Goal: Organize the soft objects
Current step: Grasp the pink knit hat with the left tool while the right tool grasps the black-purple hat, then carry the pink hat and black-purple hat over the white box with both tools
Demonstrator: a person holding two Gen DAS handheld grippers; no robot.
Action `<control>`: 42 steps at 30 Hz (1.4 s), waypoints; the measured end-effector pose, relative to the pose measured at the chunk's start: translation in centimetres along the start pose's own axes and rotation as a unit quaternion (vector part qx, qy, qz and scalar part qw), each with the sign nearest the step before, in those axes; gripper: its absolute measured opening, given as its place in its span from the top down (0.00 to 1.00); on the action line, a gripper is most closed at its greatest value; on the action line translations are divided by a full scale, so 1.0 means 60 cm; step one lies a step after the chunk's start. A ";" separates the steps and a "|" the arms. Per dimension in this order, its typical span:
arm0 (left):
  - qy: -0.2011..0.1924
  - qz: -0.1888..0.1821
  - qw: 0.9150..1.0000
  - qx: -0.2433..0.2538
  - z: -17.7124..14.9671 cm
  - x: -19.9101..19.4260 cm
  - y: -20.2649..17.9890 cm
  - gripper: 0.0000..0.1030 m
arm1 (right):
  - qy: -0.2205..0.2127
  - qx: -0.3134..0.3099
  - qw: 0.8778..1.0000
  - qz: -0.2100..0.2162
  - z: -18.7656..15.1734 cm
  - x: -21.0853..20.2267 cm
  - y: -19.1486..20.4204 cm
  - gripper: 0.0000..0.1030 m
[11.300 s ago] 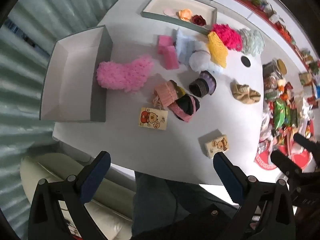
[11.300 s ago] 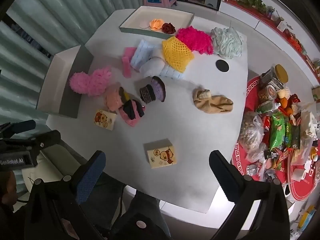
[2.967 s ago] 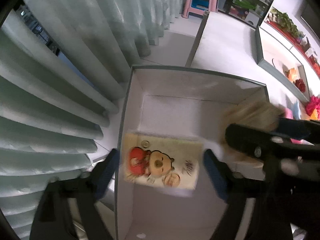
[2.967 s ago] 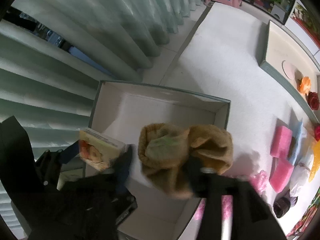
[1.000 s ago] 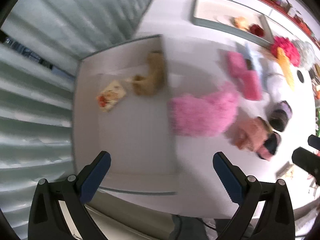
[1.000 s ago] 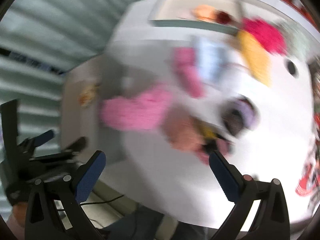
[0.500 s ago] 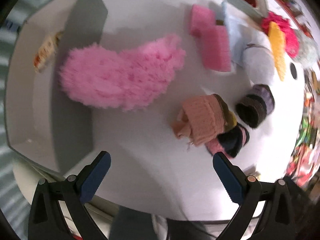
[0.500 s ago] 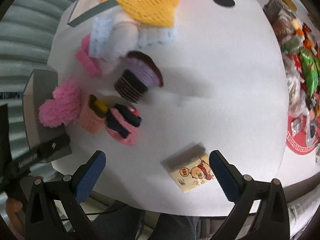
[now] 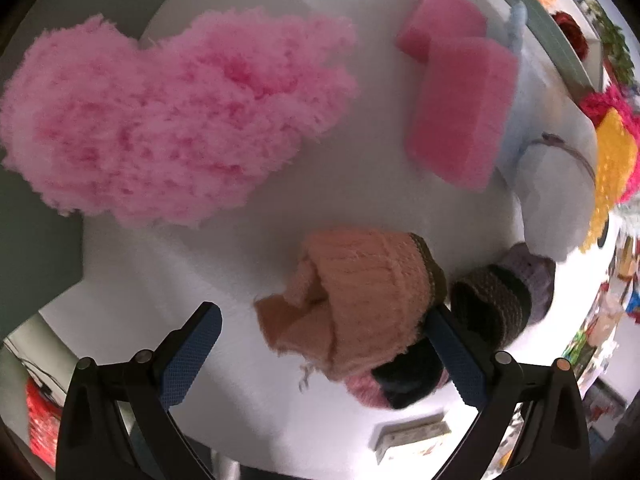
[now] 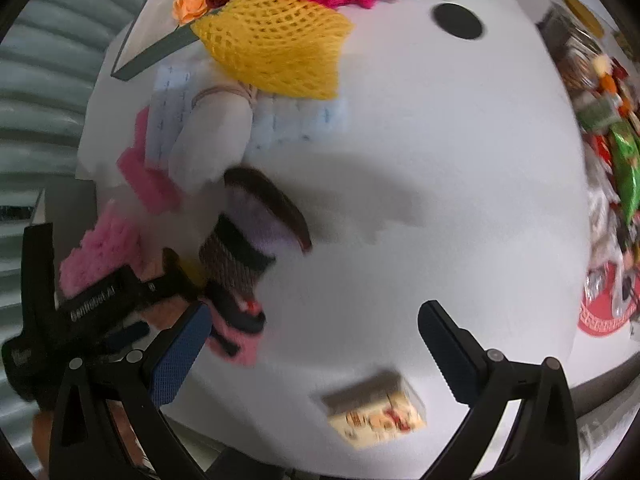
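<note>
The left gripper (image 9: 320,344) stands wide open and empty, low over the white table (image 9: 360,184), with its fingers to either side of a peach knitted sock bundle (image 9: 360,296). The right finger lies at the bundle's right edge; contact cannot be confirmed. The bundle sits near the table's front edge, pressed against a pink-and-black sock roll (image 9: 396,380) just below it and beside a brown-and-purple sock roll (image 9: 500,300). A fluffy pink duster (image 9: 168,120) and two pink sponges (image 9: 460,104) lie farther back, apart from it. The right gripper (image 10: 312,344) is likewise fully open and holds nothing; it hovers above bare table between the sock rolls and a small printed tissue pack (image 10: 376,412). Judgement: the peach bundle is light, soft and compressible, not fragile, and will deform under the pads instead of slipping. A loose flap trails at its left; a grip there risks unrolling it. The hold is best taken across the thick ribbed middle, closing firmly, with care not to snag the neighbouring roll.
</note>
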State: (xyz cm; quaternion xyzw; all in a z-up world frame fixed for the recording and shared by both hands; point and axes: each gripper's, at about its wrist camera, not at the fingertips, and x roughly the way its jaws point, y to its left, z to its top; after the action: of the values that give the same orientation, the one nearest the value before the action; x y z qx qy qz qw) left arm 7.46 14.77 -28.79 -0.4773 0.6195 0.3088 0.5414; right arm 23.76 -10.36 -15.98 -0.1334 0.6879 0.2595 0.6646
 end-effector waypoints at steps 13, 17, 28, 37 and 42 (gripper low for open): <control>0.010 -0.012 0.998 -0.053 0.044 0.015 0.001 0.00 | 0.020 -0.083 0.996 0.019 0.066 0.091 0.046 0.00; 0.015 -0.007 0.999 -0.043 0.053 0.011 -0.004 0.00 | 0.022 -0.083 0.996 0.039 0.064 0.094 0.044 0.22; 0.002 -0.016 0.999 0.035 0.059 -0.043 -0.054 0.43 | 0.016 -0.093 0.995 0.046 0.012 0.032 0.006 0.54; -0.042 0.009 0.989 0.138 0.052 -0.160 -0.071 0.48 | -0.014 -0.057 0.997 0.048 -0.040 -0.064 -0.077 0.67; -0.050 0.000 0.985 0.168 0.020 -0.221 -0.059 0.48 | -0.012 -0.057 0.997 0.041 -0.048 -0.062 -0.078 0.57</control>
State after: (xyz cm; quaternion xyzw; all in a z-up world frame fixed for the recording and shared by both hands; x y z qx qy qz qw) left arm 10.66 18.00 -15.79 -0.3635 0.6348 0.2241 0.6440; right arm 24.09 -16.37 -13.20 -0.1400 0.6688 0.3268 0.6529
